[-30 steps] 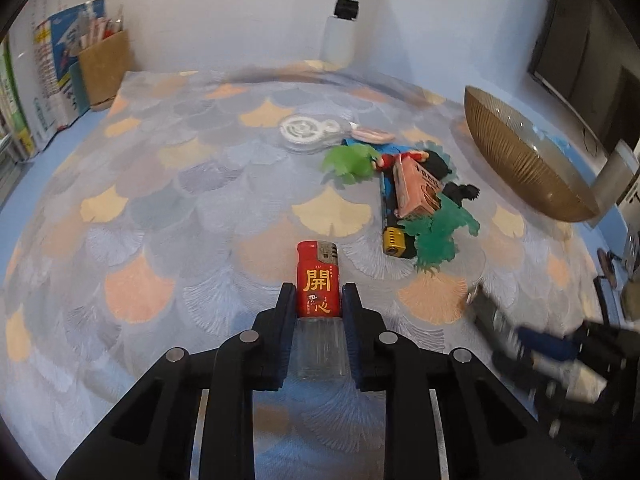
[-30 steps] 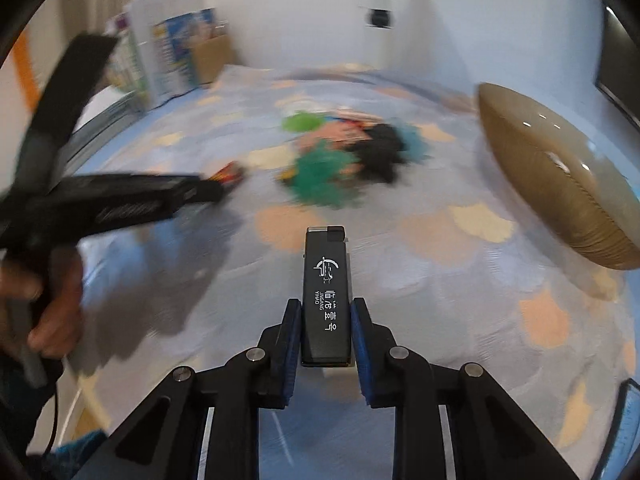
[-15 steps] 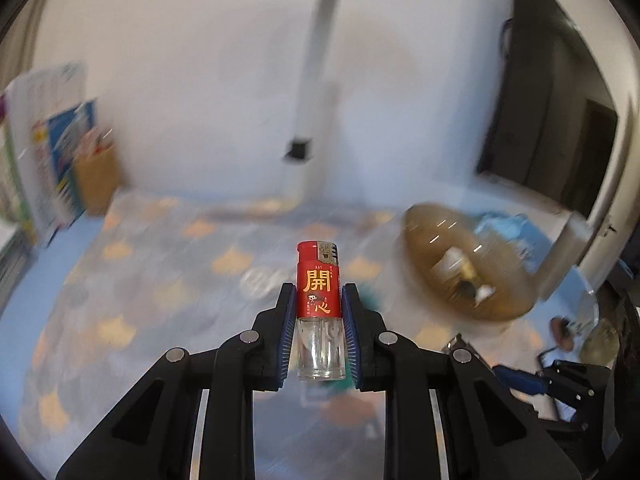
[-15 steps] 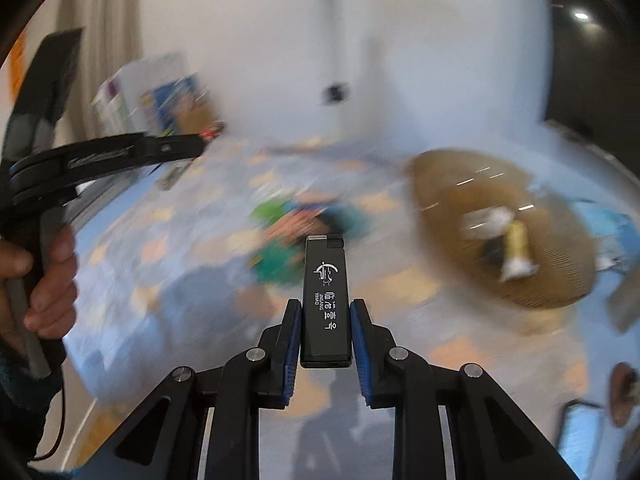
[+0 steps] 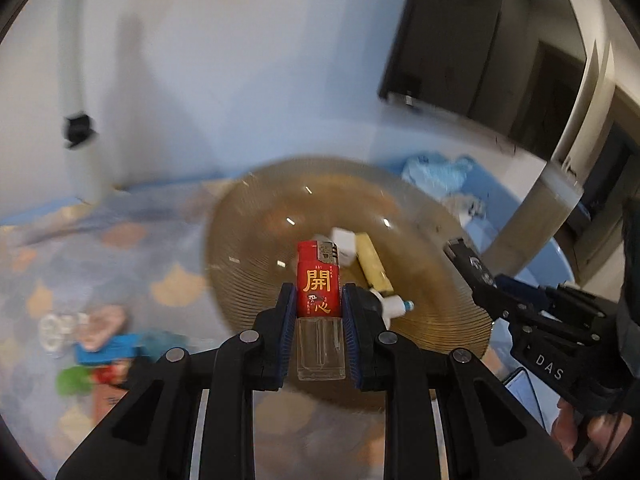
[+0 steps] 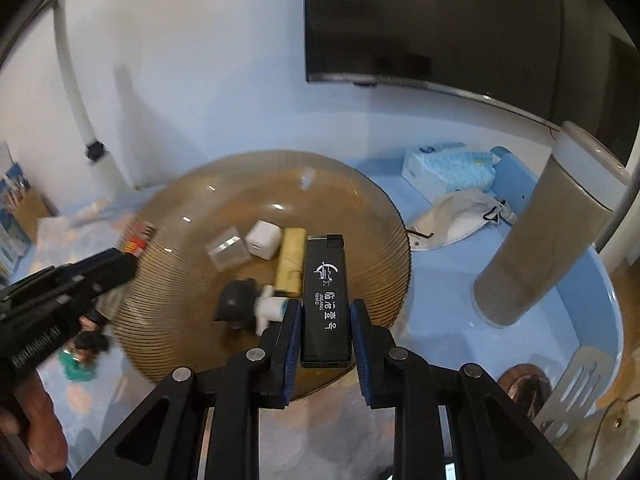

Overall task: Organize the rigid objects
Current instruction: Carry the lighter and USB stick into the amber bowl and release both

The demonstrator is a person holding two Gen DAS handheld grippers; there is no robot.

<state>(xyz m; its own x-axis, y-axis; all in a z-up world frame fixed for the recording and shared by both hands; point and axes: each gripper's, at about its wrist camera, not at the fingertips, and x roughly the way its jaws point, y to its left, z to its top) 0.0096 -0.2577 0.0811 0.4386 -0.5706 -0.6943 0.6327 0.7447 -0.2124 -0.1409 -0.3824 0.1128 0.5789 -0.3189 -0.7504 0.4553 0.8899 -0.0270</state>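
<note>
My left gripper (image 5: 319,320) is shut on a red lighter (image 5: 319,288) with a clear lower body, held upright over the near side of a ribbed amber glass bowl (image 5: 256,240). My right gripper (image 6: 325,330) is shut on a black lighter (image 6: 326,292), held over the same bowl (image 6: 360,208). In the bowl lie a white cube (image 6: 263,239), a clear block (image 6: 227,253), a yellow cylinder (image 6: 290,266), a black piece (image 6: 236,300) and a white fitting (image 6: 272,307). Each gripper shows at the other view's edge: the right gripper (image 5: 464,256) and the left gripper (image 6: 128,258).
A pile of toys (image 5: 108,344) lies left of the bowl on the patterned cloth. Right of the bowl are a tissue pack (image 6: 448,168), a face mask (image 6: 460,216) and a tall grey tumbler (image 6: 540,240). A dark screen (image 6: 440,20) hangs on the wall behind.
Both grippers have swung from the toy pile on the cloth to the right and upward, each keeping its lighter. They now hang over the amber bowl.
</note>
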